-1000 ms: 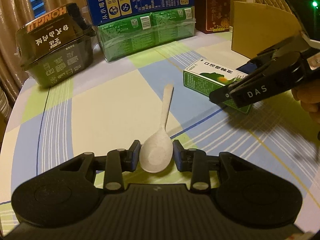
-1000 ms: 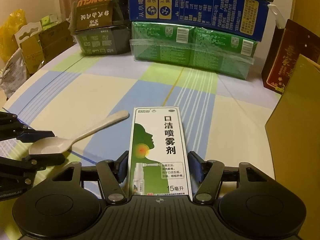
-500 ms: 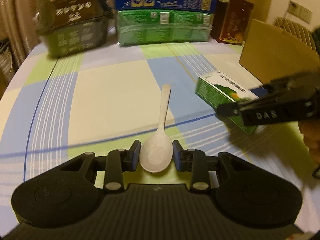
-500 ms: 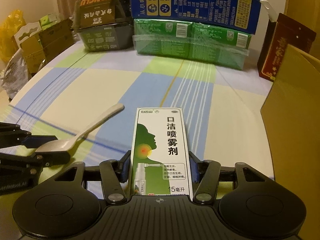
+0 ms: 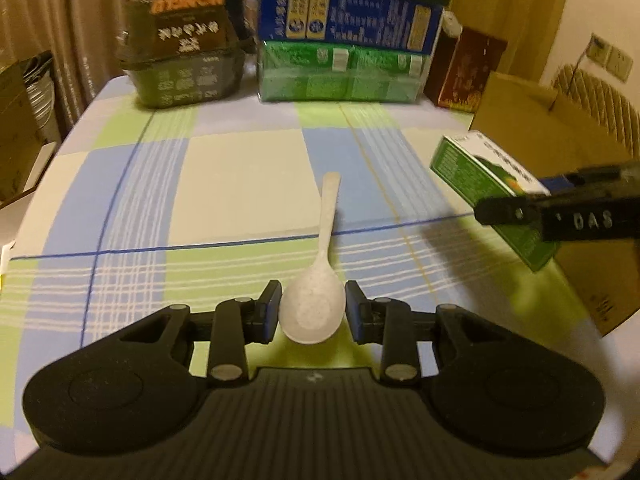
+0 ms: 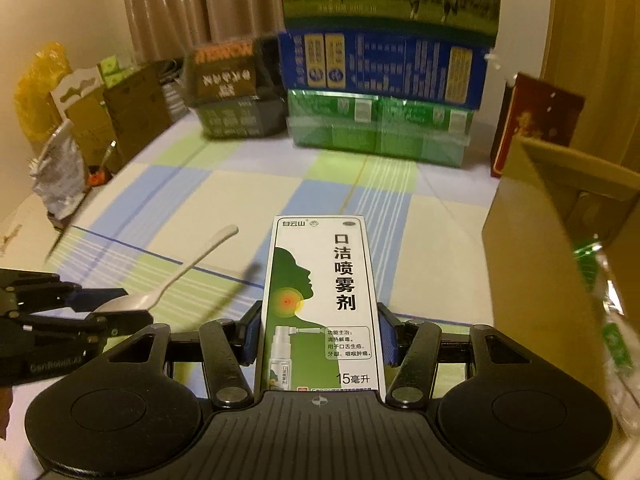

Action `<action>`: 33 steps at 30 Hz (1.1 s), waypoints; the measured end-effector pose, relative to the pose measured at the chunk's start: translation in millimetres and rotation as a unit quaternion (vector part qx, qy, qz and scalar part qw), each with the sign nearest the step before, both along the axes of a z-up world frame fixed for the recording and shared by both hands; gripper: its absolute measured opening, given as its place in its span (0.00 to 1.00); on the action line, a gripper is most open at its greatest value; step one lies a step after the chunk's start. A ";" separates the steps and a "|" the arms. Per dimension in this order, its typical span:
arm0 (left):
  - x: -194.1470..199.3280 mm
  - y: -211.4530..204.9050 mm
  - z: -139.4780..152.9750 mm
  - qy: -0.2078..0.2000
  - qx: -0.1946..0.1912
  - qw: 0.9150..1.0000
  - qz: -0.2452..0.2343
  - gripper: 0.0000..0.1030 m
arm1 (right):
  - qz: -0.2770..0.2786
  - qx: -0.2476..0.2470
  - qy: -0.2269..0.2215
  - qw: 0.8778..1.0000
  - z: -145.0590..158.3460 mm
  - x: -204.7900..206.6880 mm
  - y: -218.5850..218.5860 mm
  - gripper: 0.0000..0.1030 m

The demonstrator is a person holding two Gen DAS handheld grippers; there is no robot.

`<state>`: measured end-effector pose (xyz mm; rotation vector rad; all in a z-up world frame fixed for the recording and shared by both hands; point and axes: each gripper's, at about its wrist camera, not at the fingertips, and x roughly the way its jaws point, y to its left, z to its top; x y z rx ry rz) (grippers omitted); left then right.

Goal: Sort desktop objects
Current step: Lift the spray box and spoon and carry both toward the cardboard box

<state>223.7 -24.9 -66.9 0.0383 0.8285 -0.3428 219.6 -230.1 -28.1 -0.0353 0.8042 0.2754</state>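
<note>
My left gripper is shut on the bowl of a white plastic spoon, whose handle points away over the checked tablecloth; the spoon hangs above the table. My right gripper is shut on a green-and-white spray box that lies flat between its pads, also lifted off the cloth. In the left wrist view the spray box and right gripper hang at the right, in front of a brown cardboard box. From the right wrist camera, the left gripper with the spoon shows at the left.
Along the table's far edge stand a dark food tub, a green shrink-wrapped pack under a blue milk carton, and a red box. The open cardboard box stands at the right. Bags and boxes crowd the left side.
Both grippers have risen off the table with their loads; the spoon and spray box now hang above the cloth. The left gripper has rolled level, so the far boxes look upright.
</note>
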 end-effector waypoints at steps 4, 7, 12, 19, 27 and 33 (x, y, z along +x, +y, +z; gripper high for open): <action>-22.3 -3.5 29.6 -0.011 -0.008 1.000 0.006 0.28 | 0.002 0.003 -0.009 1.000 25.3 -30.3 -8.2 0.51; -41.1 -10.5 51.1 -0.021 -0.017 1.000 0.006 0.28 | -0.007 0.009 -0.015 1.000 43.4 -56.3 -18.6 0.51; -73.6 -30.7 80.3 -0.033 -0.037 0.999 -0.004 0.28 | -0.029 0.016 -0.024 0.999 67.5 -98.3 -42.4 0.51; -108.0 -69.0 109.3 -0.048 -0.049 0.997 -0.020 0.28 | -0.064 0.013 -0.037 0.997 89.9 -148.7 -82.4 0.51; -136.1 -112.5 132.6 -0.052 -0.059 0.996 -0.041 0.28 | -0.095 0.000 -0.045 0.994 101.0 -188.5 -129.9 0.51; -149.1 -145.0 137.2 -0.046 -0.072 0.995 -0.055 0.28 | -0.120 -0.001 -0.048 0.992 104.0 -205.4 -162.5 0.51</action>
